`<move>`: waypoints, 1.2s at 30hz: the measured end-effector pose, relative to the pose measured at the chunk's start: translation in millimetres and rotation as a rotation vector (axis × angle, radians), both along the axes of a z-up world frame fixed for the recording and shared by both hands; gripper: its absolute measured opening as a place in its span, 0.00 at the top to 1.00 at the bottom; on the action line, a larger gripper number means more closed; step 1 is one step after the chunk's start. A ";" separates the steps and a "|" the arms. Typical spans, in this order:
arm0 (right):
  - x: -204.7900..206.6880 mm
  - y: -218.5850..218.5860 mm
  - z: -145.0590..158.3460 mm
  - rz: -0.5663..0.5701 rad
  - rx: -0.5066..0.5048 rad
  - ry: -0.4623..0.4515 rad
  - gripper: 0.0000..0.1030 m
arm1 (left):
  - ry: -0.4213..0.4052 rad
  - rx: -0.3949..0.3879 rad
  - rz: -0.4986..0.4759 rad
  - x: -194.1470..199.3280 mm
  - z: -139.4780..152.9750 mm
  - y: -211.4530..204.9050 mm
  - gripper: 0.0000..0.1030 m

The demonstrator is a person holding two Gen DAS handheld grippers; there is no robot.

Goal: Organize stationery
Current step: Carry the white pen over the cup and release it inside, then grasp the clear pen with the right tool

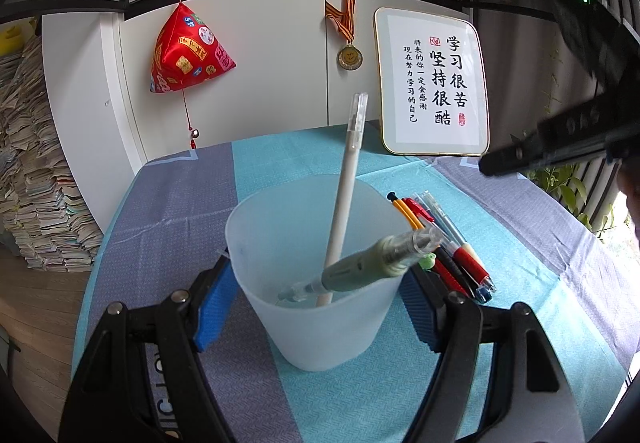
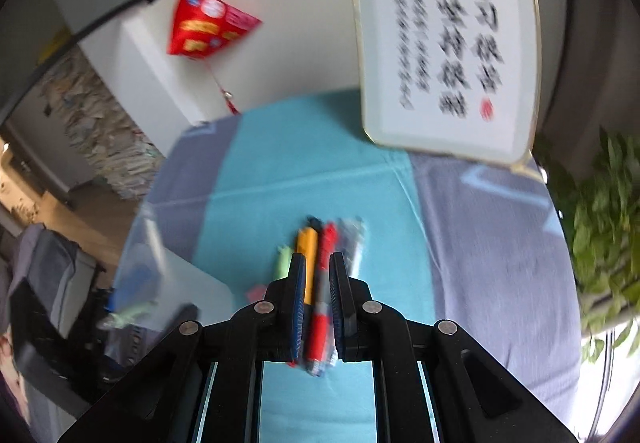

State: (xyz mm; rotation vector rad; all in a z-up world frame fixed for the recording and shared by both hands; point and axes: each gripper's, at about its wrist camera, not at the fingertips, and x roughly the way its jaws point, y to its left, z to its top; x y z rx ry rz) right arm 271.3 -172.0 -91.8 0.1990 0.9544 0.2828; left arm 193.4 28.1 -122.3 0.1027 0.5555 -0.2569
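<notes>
Left tool (image 1: 316, 307): blue pads pressed on both sides of the translucent cup (image 1: 316, 263), pinching it and steadying it upright on the tabletop (image 1: 180, 211).

Cup contents: 2 pens. One white pen (image 1: 346, 199) stands leaning toward the far rim; one grey-green pen (image 1: 376, 261) lies across the rim on the tool's right side, tip down inside.

Right tool (image 2: 318, 271): jaws nearly pressed together, nothing gripped. It hangs tilted down over the loose pens (image 2: 320, 255), with the red pen (image 2: 320, 323) showing in the narrow gap between the pads and an orange pen (image 2: 307, 247) just left of it. Whether the pads touch anything cannot be told; the view is blurred.

Loose pile lies just right of the cup, beyond the left tool's right pad. Count is uncertain: roughly 6, among them orange, red, clear-blue, one green-capped.

Step in hand, as judged: fetching the next pen for the cup. Next move calls for spreading the right jaws wider, lowering around a single barrel, closing, then carrying it left to the cup mouth. Risk: catching two adjacent pens.
</notes>
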 end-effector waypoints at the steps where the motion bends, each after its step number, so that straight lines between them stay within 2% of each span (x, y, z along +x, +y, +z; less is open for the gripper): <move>1: 0.7 -2.4 -4.6 -0.006 -0.003 0.014 0.89 | 0.000 0.001 0.000 0.1 0.1 0.4 0.29; 12: 12.9 -9.3 -38.0 -0.059 -0.052 0.113 0.89 | 0.000 0.001 0.000 0.1 0.2 0.1 0.29; 20: 39.9 -5.4 -54.3 -0.084 -0.065 0.160 0.89 | -0.002 -0.002 0.030 0.6 0.3 5.7 0.29; 25: 56.7 0.4 -59.3 -0.093 -0.071 0.176 0.89 | -0.003 0.007 0.071 5.0 1.1 13.9 0.29; 36: 77.4 7.9 -63.3 -0.095 -0.064 0.195 0.89 | -0.005 0.017 0.065 6.6 1.2 16.4 0.29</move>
